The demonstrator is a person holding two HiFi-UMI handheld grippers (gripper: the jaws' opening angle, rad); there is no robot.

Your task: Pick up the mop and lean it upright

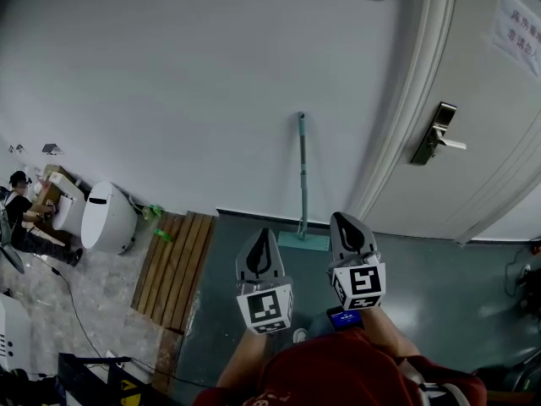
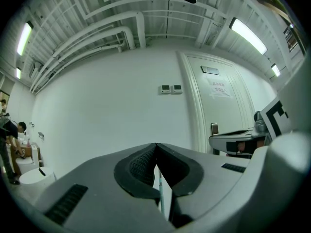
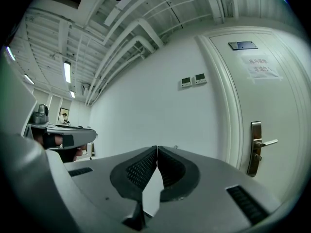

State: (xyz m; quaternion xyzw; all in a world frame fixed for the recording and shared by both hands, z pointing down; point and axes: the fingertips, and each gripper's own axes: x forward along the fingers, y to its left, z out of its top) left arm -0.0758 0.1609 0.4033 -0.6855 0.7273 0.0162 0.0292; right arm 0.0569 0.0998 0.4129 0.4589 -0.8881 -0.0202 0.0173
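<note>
A teal mop (image 1: pixel 302 180) stands upright against the white wall, its flat head (image 1: pixel 303 241) on the floor by the door frame. Both grippers hang side by side a little in front of it, apart from it. My left gripper (image 1: pixel 263 242) is shut with nothing in it; in its own view the jaw tips (image 2: pixel 155 145) meet and a sliver of the mop handle (image 2: pixel 159 188) shows in the gap below them. My right gripper (image 1: pixel 345 224) is shut too, its tips (image 3: pixel 156 148) touching and holding nothing.
A white door (image 1: pixel 482 117) with a metal lever handle (image 1: pixel 436 134) stands right of the mop. A wooden slat mat (image 1: pixel 173 265) lies on the floor at left, beyond it a white bin (image 1: pixel 108 218) and a crouching person (image 1: pixel 30 222).
</note>
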